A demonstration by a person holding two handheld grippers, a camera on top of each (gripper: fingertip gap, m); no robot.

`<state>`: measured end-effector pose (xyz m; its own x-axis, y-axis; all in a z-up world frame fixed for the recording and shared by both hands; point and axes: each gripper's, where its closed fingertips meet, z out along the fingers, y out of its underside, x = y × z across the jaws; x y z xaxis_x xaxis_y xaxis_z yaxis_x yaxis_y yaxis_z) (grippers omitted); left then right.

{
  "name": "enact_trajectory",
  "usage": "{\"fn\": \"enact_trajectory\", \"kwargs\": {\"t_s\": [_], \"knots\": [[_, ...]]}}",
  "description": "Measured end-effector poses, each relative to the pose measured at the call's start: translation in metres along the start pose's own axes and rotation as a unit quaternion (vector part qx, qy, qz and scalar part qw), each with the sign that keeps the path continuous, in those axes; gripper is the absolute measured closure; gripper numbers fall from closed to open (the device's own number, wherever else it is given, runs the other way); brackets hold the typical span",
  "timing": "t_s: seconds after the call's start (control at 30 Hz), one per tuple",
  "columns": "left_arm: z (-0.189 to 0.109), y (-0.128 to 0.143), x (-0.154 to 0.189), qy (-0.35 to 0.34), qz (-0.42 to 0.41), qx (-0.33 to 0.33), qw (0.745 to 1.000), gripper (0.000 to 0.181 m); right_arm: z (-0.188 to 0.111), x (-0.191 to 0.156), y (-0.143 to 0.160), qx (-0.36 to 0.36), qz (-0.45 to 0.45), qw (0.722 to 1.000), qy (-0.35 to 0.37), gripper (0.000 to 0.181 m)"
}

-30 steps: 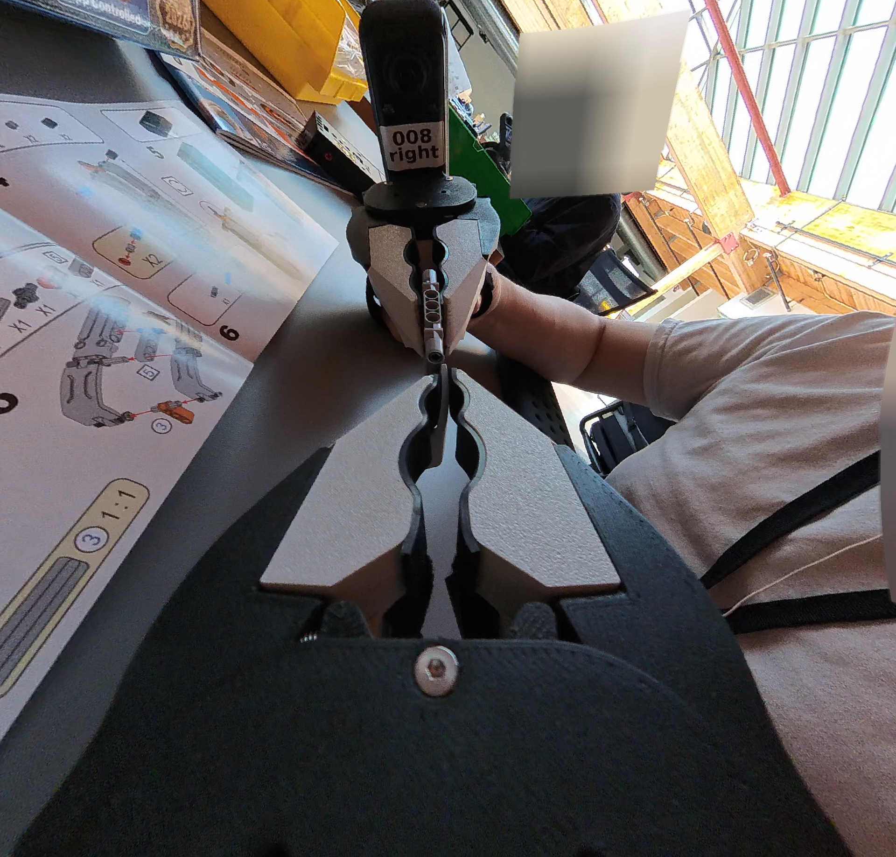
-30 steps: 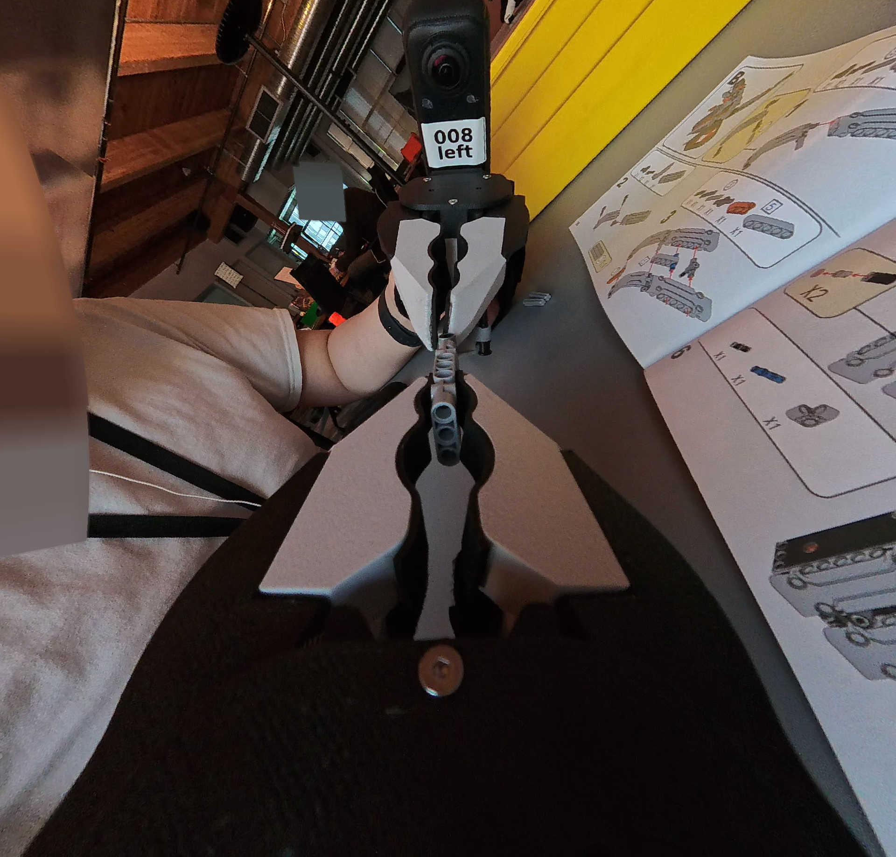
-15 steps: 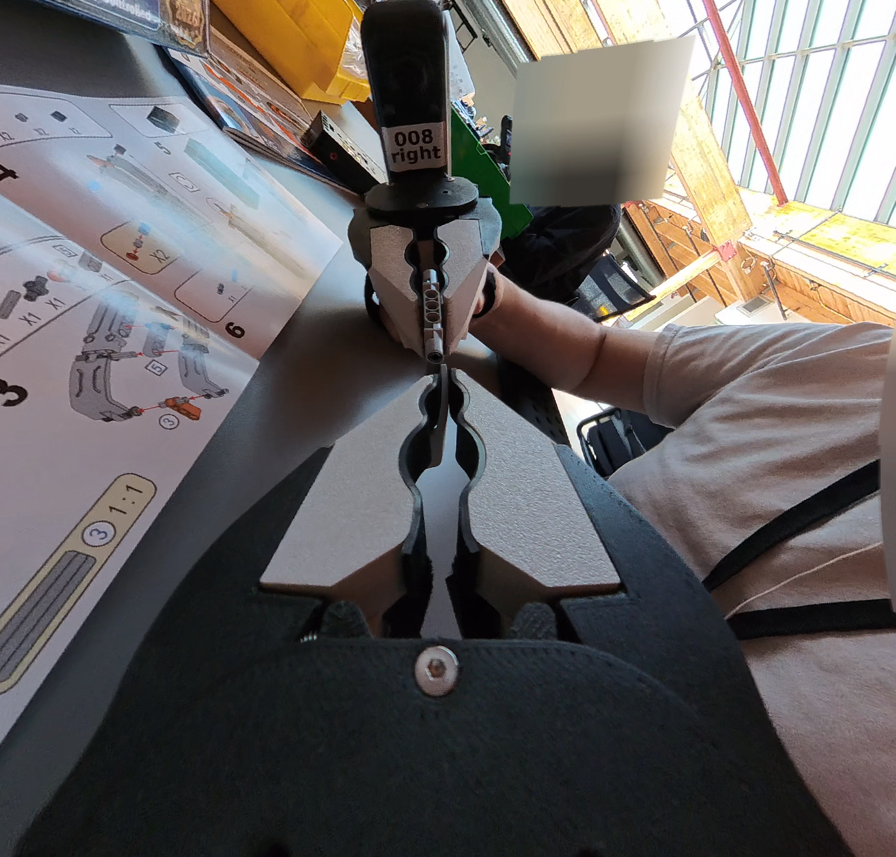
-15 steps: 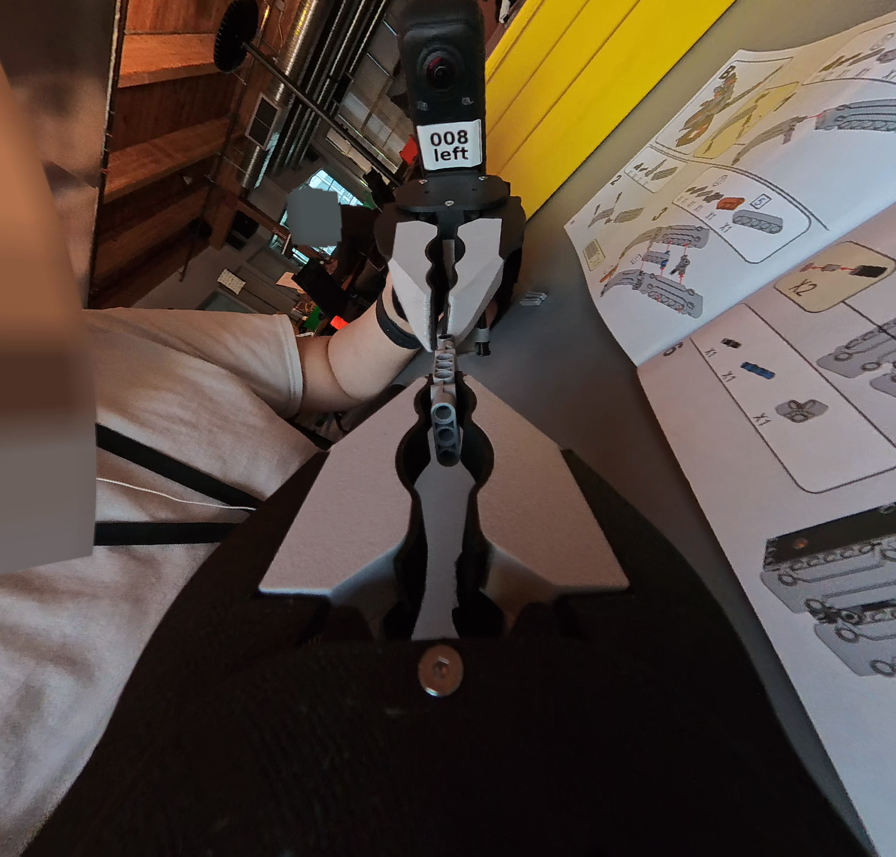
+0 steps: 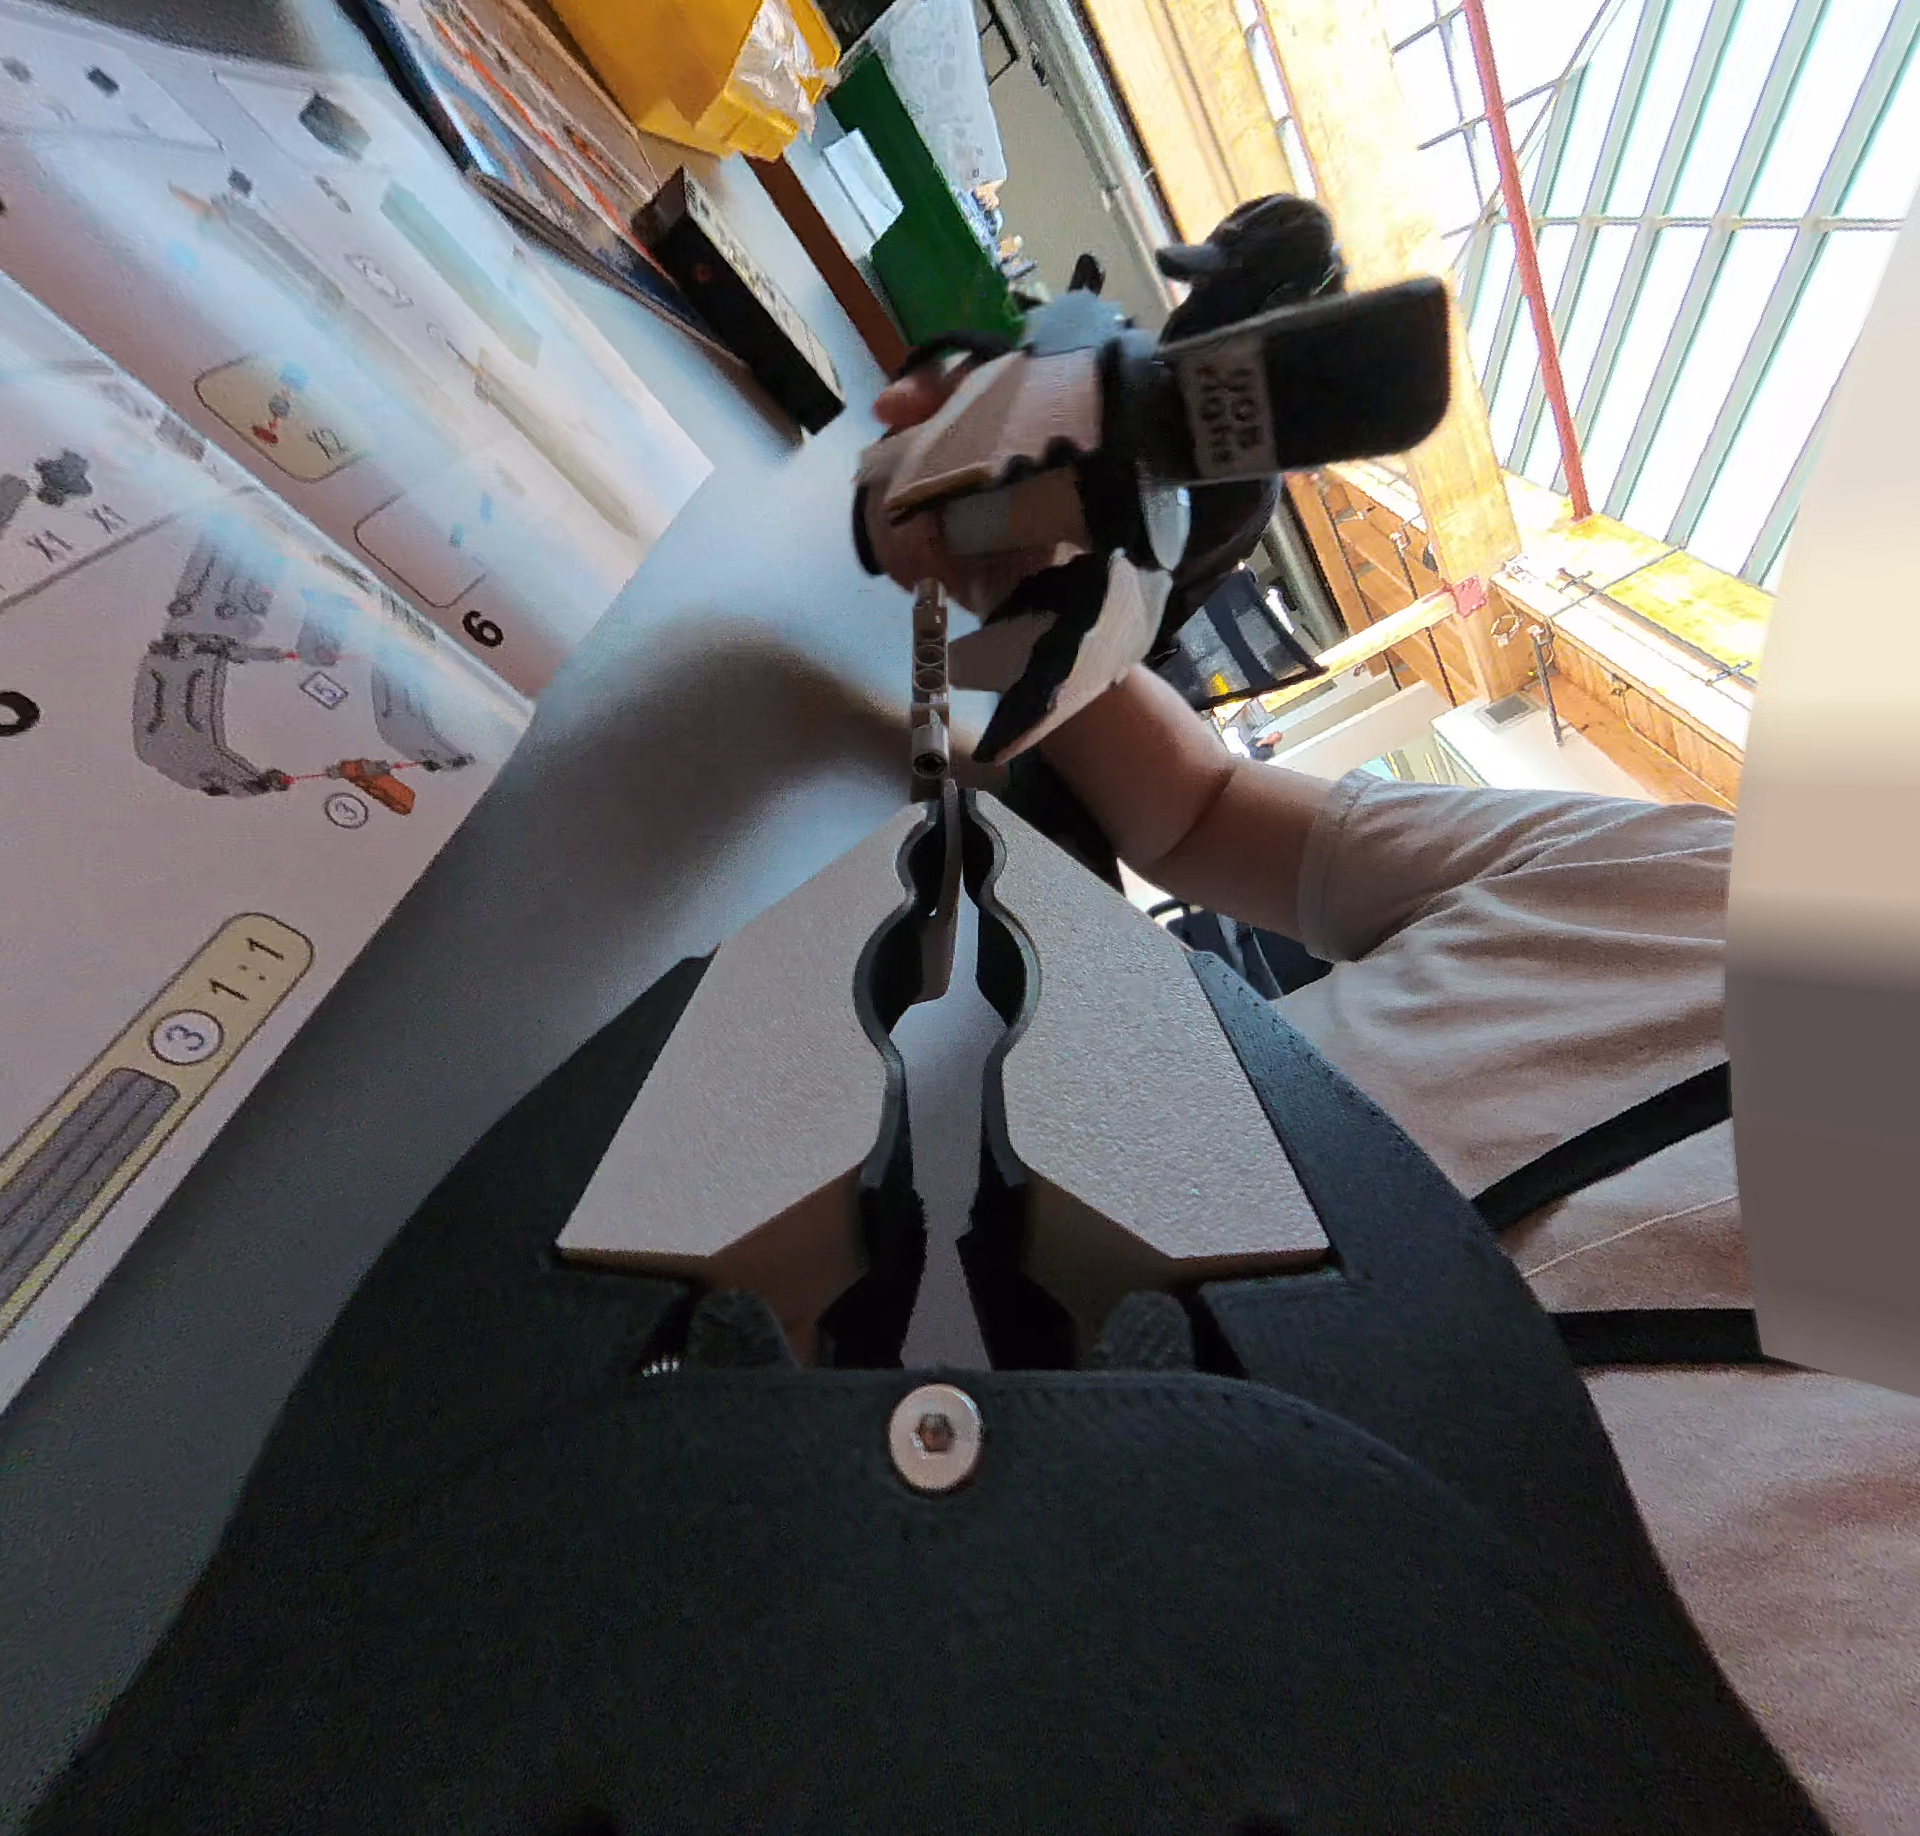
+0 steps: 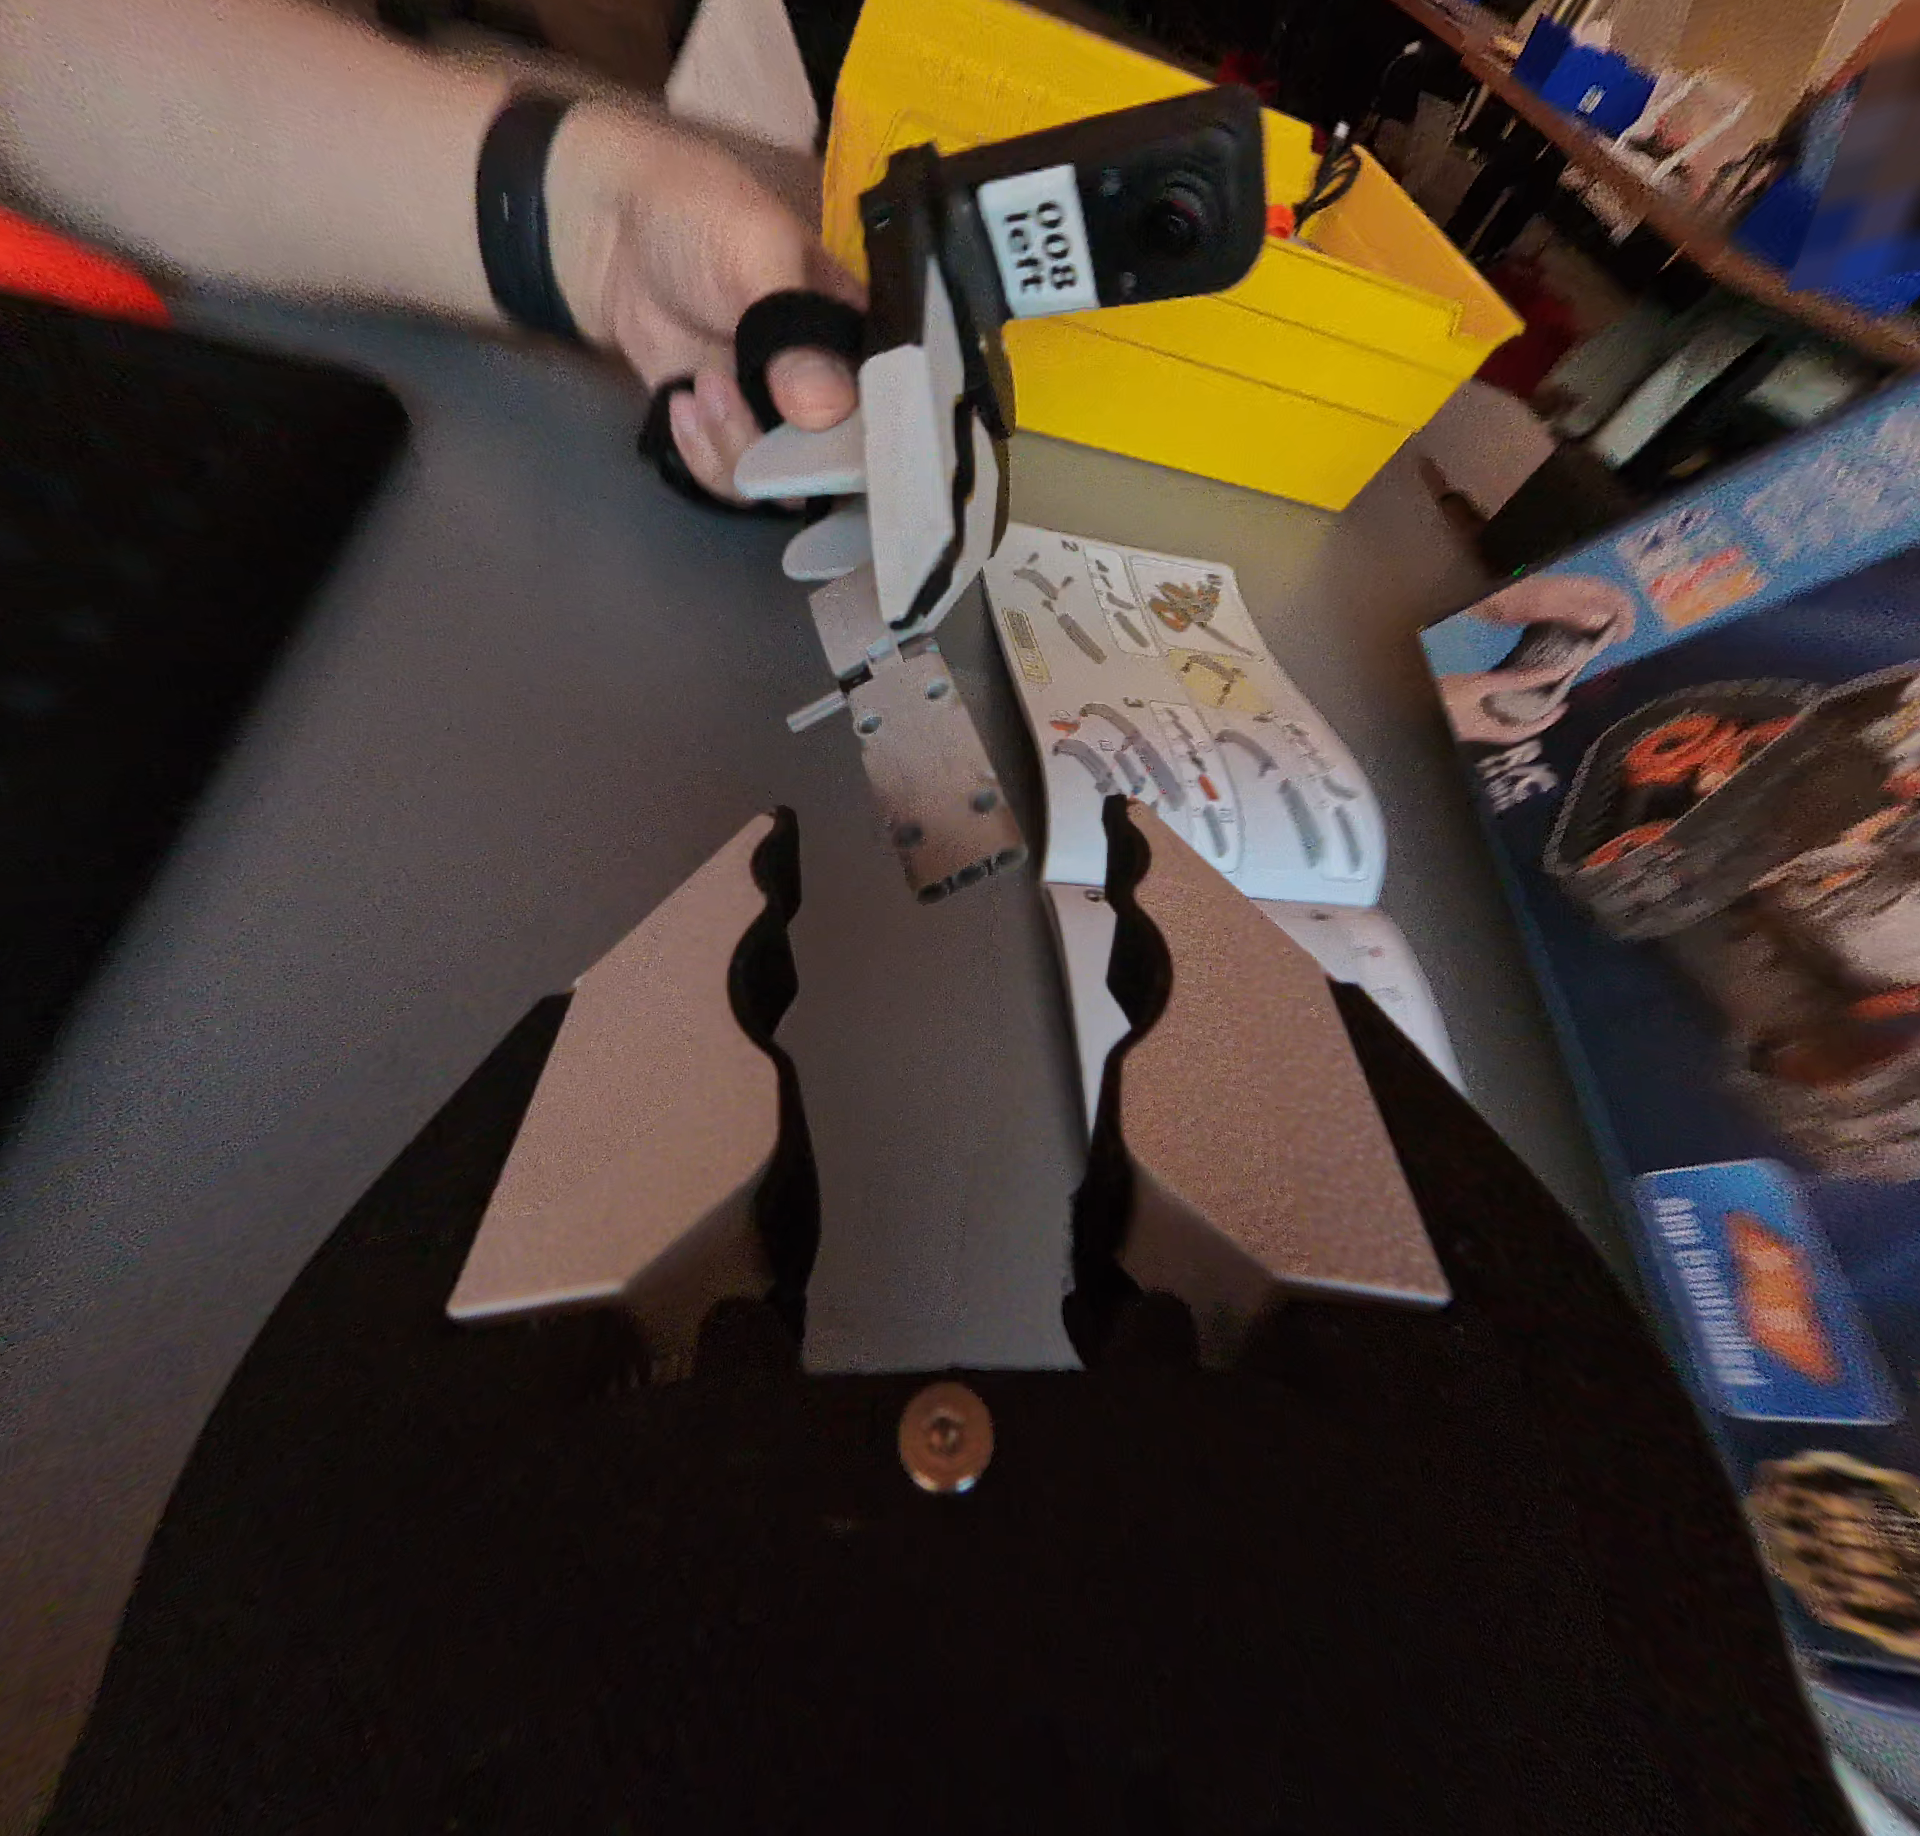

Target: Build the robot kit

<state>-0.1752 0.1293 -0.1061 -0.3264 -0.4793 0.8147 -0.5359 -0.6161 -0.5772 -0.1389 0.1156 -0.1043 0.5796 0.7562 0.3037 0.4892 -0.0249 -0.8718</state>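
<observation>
Left tongs (image 5: 943,810) are closed on one end of a grey holed beam (image 6: 930,778), held above a grey desk (image 6: 520,747). Right tongs (image 6: 951,830) are wide open and empty, just short of the beam's free end. A booklet (image 6: 1195,737), yellow bin (image 6: 1195,352) and blue box (image 6: 1714,903) lie beyond

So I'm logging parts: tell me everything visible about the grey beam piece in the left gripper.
The grey beam piece is a flat, light grey plastic part with round pin holes and a thin axle jutting from one side. The left gripper clamps one end. It hangs tilted in the air above the dark table, its free end near the open right gripper, untouched.
</observation>
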Motion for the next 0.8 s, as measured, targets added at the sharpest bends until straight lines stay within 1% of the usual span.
{"fn": "enact_trajectory", "kwargs": {"t_s": [0.07, 0.13, 0.17, 0.2, 0.23, 0.3, 0.33, 0.37, 0.4, 0.43, 0.5, 0.57, 0.67, 0.8], "knots": [[0.005, 0.006, -0.004, -0.007, -0.006, -0.013, 1.0, 0.181, 0.005, -0.007, 0.003, -0.045, -0.097, 0.994, 0.03, 0.122], [0.009, 0.011, -0.002, 0.004, -0.018, -0.024, 1.0, 0.181, 0.01, -0.015, 0.015, -0.089, -0.132, 0.987, 0.022, 0.126], [0.01, 0.013, -0.002, 0.004, -0.021, -0.028, 0.999, 0.181, 0.012, -0.017, 0.021, -0.106, -0.132, 0.986, 0.017, 0.132], [0.011, 0.015, -0.002, 0.002, -0.02, -0.035, 0.999, 0.181, 0.012, -0.02, 0.023, -0.11, -0.129, 0.986, 0.006, 0.152], [0.012, 0.018, -0.002, 0.001, -0.017, -0.045, 0.999, 0.181, 0.011, -0.023, 0.023, -0.109, -0.122, 0.986, -0.005, 0.157], [0.013, 0.019, 0.0, 0.008, -0.013, -0.048, 0.999, 0.181, 0.008, -0.024, 0.022, -0.108, -0.091, 0.99, -0.022, 0.157], [0.014, 0.017, 0.003, 0.013, -0.004, -0.045, 0.999, 0.177, 0.006, -0.023, 0.021, -0.104, -0.078, 0.991, -0.025, 0.157], [0.013, 0.013, 0.004, 0.009, 0.007, -0.04, 0.999, 0.164, 0.003, -0.02, 0.024, -0.104, -0.07, 0.992, -0.027, 0.157], [0.011, 0.01, 0.003, -0.002, 0.022, -0.037, 0.999, 0.156, -0.001, -0.018, 0.03, -0.11, -0.058, 0.992, -0.033, 0.157], [0.008, 0.006, 0.002, -0.018, 0.043, -0.033, 0.998, 0.152, -0.006, -0.015, 0.038, -0.117, -0.036, 0.992, -0.041, 0.157], [-0.001, -0.004, 0.004, -0.039, 0.084, -0.015, 0.996, 0.151, -0.014, -0.015, 0.05, -0.114, 0.022, 0.991, -0.069, 0.157], [-0.007, -0.012, 0.01, -0.036, 0.1, 0.004, 0.994, 0.153, -0.02, -0.013, 0.059, -0.112, 0.068, 0.987, -0.089, 0.157], [-0.01, -0.019, 0.014, -0.024, 0.095, 0.023, 0.995, 0.156, -0.025, -0.007, 0.072, -0.122, 0.081, 0.985, -0.097, 0.157], [-0.01, -0.018, 0.016, -0.021, 0.098, 0.018, 0.995, 0.158, -0.03, -0.003, 0.08, -0.119, 0.106, 0.98, -0.116, 0.157]]}}
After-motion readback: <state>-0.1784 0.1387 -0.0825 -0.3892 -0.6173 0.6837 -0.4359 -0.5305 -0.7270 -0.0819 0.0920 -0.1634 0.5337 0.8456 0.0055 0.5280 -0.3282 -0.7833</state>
